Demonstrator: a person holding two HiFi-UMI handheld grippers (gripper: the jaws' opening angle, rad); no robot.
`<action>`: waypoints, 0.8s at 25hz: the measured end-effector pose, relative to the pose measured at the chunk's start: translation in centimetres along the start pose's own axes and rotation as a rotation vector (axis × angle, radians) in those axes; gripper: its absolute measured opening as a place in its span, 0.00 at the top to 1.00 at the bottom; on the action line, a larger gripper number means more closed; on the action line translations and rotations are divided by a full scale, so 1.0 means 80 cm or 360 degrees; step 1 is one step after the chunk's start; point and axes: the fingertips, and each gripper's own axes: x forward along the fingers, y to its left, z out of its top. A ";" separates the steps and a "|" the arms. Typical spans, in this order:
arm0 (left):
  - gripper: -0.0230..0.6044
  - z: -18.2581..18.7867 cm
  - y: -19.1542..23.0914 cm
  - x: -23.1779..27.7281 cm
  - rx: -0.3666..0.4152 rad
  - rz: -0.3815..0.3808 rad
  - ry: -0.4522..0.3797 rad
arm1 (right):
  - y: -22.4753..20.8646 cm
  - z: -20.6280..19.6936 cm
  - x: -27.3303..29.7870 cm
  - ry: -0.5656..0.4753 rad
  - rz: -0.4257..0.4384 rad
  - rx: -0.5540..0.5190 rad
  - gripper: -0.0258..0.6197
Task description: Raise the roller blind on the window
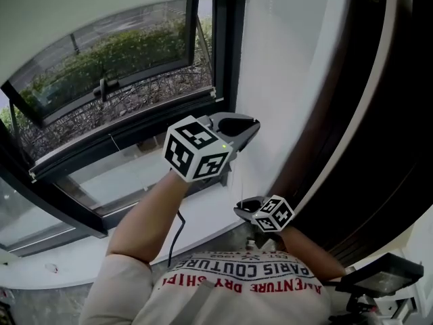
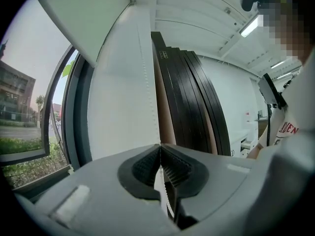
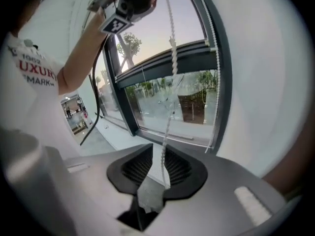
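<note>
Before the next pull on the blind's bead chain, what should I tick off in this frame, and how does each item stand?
1. Left tongs shut on the bead chain: ok.
2. Right tongs clamped on the chain: not ok; they stand open and the chain runs loose between them.
3. Chain runs in one line from the upper tongs to the lower, no snag: ok.
4. Chain's other run hangs clear of both tongs: ok.
5. Roller blind fully raised: cannot tell; its roll is out of view.
</note>
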 end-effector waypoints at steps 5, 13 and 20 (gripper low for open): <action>0.95 -0.002 0.002 -0.005 0.0017 0.0010 0.0015 | -0.008 0.091 -0.076 -0.0228 0.0012 -0.0010 0.70; 0.95 0.000 -0.009 -0.009 0.0026 -0.0012 0.0013 | 0.004 0.332 -0.276 -0.0869 -0.0099 -0.0268 0.67; 0.95 0.004 -0.029 -0.007 0.0052 -0.0053 0.0025 | 0.038 0.467 -0.337 -0.1095 -0.0092 -0.0377 0.67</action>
